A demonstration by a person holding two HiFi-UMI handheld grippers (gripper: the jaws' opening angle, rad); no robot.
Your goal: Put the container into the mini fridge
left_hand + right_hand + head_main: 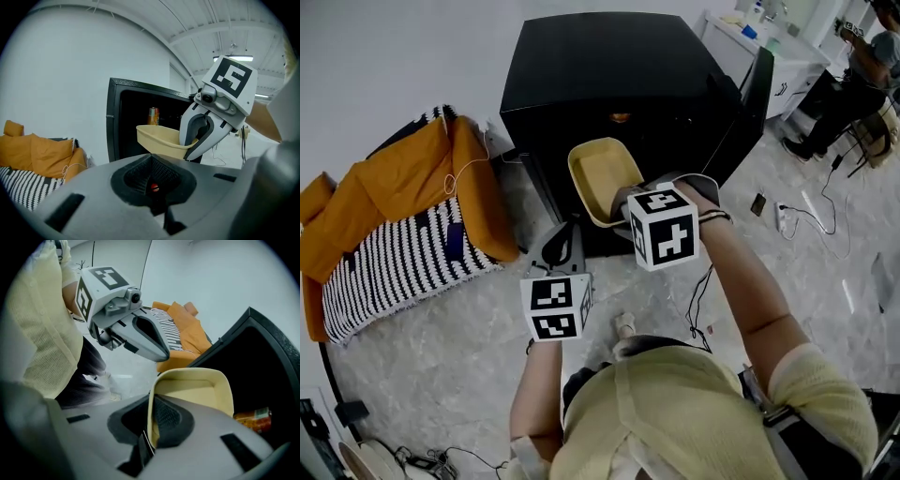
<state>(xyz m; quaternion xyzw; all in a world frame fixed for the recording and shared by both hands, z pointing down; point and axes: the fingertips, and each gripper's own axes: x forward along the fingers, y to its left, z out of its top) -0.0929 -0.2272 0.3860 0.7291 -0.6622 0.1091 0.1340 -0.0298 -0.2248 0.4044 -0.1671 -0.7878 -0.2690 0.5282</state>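
**Right gripper holds container at fridge front**

Right gripper (621,199), on an arm stretched forward, is clamped on the near rim of the container (602,176). I see it tilted, just before the open mini fridge (609,75) at 12 o'clock. Left gripper (567,239) hangs at 8 o'clock, jaws together, empty.

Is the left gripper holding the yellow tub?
No, the yellow tub is pinched by its rim in the right gripper, while the left gripper has nothing between its jaws.

Head view steep down; L+R gripper views also see mini fridge (609,75).
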